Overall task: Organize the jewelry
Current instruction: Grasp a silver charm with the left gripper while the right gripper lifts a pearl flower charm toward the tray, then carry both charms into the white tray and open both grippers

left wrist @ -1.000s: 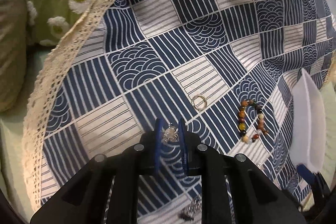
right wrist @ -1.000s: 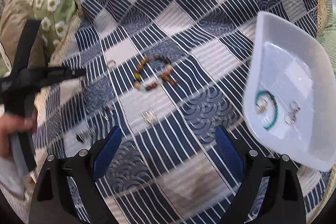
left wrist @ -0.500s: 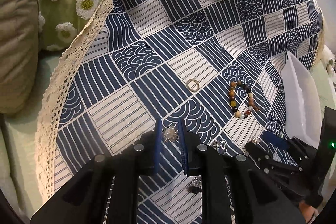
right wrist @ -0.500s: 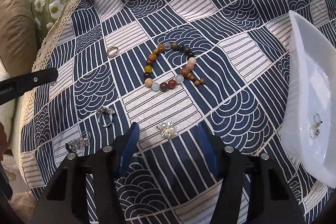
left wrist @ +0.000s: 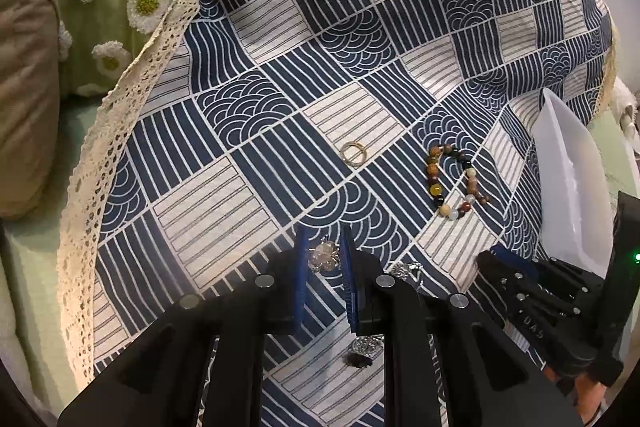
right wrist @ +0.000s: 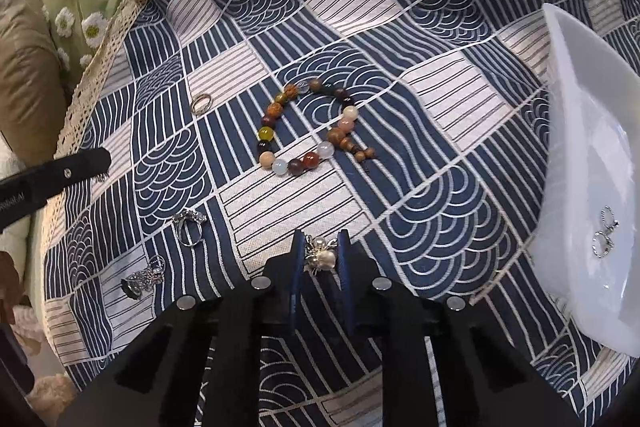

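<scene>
On the blue patterned cloth [right wrist: 400, 187], a pearl brooch [right wrist: 320, 254] is clasped between the narrowed fingers of the right gripper [right wrist: 320, 255]. A silver crystal brooch [left wrist: 325, 254] is gripped likewise by the left gripper [left wrist: 323, 259]. A beaded bracelet [right wrist: 308, 131] and gold ring [right wrist: 201, 103] lie beyond; a white tray [right wrist: 580, 147] with silver earrings [right wrist: 606, 233] sits at right.

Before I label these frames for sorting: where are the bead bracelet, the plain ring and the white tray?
bead bracelet [right wrist: 267, 135]: right wrist view, on its yellow bead.
plain ring [left wrist: 353, 151]: left wrist view, on its band.
white tray [right wrist: 592, 131]: right wrist view, on its inner wall.
</scene>
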A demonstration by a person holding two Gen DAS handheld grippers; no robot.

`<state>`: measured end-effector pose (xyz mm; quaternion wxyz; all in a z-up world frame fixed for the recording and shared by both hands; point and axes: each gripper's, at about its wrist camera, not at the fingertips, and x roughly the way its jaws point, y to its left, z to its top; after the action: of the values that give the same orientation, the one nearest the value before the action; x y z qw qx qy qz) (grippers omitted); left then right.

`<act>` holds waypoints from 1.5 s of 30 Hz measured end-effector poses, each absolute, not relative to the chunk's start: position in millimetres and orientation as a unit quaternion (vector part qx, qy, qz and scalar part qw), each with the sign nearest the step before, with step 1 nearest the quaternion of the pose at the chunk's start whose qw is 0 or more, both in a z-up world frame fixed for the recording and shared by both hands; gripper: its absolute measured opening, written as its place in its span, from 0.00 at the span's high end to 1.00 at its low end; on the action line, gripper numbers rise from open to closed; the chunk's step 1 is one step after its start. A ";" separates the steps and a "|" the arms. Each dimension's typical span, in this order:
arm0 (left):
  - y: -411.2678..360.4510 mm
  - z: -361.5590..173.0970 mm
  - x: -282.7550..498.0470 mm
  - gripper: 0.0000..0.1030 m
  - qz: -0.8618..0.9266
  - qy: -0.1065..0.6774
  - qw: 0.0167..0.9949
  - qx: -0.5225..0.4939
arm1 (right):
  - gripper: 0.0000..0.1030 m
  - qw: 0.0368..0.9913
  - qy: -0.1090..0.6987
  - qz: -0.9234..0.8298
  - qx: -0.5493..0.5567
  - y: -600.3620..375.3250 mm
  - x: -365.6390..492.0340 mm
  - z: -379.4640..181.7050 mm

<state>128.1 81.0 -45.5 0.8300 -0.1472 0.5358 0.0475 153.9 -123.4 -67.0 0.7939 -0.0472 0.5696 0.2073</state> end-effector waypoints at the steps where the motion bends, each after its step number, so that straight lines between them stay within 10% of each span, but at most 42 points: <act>1: 80.5 -43.4 127.4 0.85 0.047 0.535 0.831 -0.147 | 0.83 0.797 0.565 0.210 -0.043 -125.2 153.4 -60.8; 11: 29.4 11.7 124.9 0.85 -0.003 0.496 0.856 -0.146 | 0.83 0.848 0.507 0.155 -0.007 -226.0 169.1 40.4; 45: -247.1 -45.2 230.8 0.85 -0.113 0.549 0.827 -0.047 | 0.84 0.822 0.566 0.060 -0.006 -366.0 207.3 -32.4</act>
<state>230.8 -247.1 -45.2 0.8267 -0.0471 0.5491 -0.1134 207.3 -366.0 -32.4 0.8221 -0.0058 0.5661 0.0601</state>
